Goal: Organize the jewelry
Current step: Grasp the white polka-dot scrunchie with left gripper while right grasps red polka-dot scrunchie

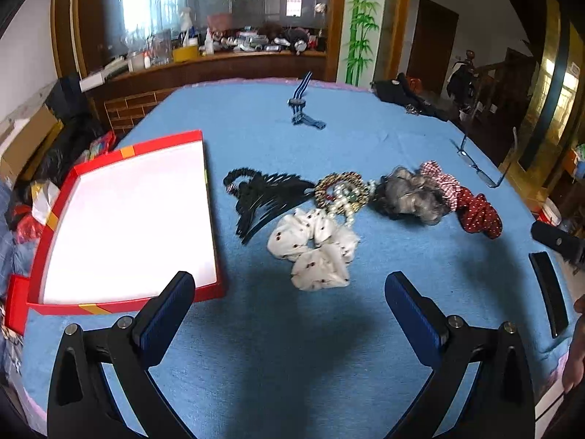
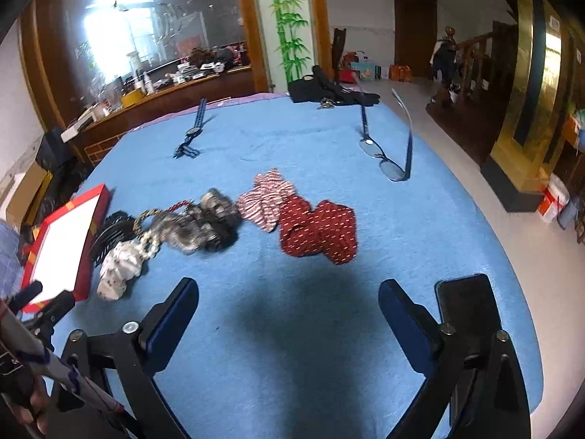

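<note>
A red box [image 1: 40, 252] with a white inside lies open at the left; it also shows in the right wrist view [image 2: 86, 256]. Hair things lie in a row on the blue cloth: a black claw clip [image 1: 263, 201], a white dotted scrunchie [image 1: 314, 252], a bead and pearl bracelet bunch [image 1: 343, 192], a grey scrunchie [image 1: 409, 195], a red-white checked scrunchie [image 2: 265, 199] and a dark red dotted scrunchie [image 2: 318, 232]. My left gripper [image 1: 290, 292] is open and empty, just short of the white scrunchie. My right gripper [image 2: 289, 300] is open and empty, just short of the dark red scrunchie.
A watch with a striped strap [image 1: 301, 104] lies at the far middle. Glasses [image 2: 384, 157] lie at the far right. A black phone [image 2: 468, 303] lies by my right gripper. Dark clothing [image 2: 321, 89] sits at the far edge. The table drops off at the right.
</note>
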### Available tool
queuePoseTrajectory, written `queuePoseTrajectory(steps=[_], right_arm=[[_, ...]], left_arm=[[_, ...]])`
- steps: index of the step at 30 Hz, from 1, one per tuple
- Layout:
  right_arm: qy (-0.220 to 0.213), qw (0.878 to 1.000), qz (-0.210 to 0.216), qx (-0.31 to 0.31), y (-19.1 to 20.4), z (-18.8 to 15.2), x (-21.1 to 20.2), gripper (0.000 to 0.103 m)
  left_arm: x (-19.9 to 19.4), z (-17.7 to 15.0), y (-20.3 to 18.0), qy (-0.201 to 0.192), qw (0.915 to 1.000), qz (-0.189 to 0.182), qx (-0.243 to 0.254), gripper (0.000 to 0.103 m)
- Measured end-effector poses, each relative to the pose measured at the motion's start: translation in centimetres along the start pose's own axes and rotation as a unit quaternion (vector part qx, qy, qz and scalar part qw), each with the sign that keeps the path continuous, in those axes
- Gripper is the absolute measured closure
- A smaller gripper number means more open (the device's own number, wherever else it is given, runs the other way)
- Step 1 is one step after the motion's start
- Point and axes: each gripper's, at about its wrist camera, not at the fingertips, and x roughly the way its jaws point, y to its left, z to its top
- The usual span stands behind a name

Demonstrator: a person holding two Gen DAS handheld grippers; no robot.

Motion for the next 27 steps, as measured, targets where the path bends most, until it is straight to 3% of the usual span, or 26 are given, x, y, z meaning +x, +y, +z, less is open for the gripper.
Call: queuePoseTrajectory(steps=[10,18,21,23,27], right_arm=[[0.001,0.999,0.006,0.053,-3.8,1.8,1.1,0.005],[0.034,0.997,0.02,0.069,-4.0,3.1,5.4,0.005],[0.048,0.997,0.006,0.064,-3.9,3.6,7.7,0.005],[0.056,0.996,0.006,0.066,-4.0,3.7,8.8,0.005],[0.066,0.996,-0.005,0.061,-4.0,3.7,11.0,0.006]], left_arm=[[0.9,0.8,0.6,0.005,1.0,0.0,0.0,0.0],[2.3,0.6,-0.3,0.019,0.9995,-0.022,0.014,0.001],[3.2,0.9,-1.0,0.026,0.999,-0.03,0.022,0.009],[4.2,1.0,-1.7,0.036,0.9983,-0.033,0.03,0.021],[6.5,1.3,-2.8,0.058,0.9969,-0.03,0.043,0.026]])
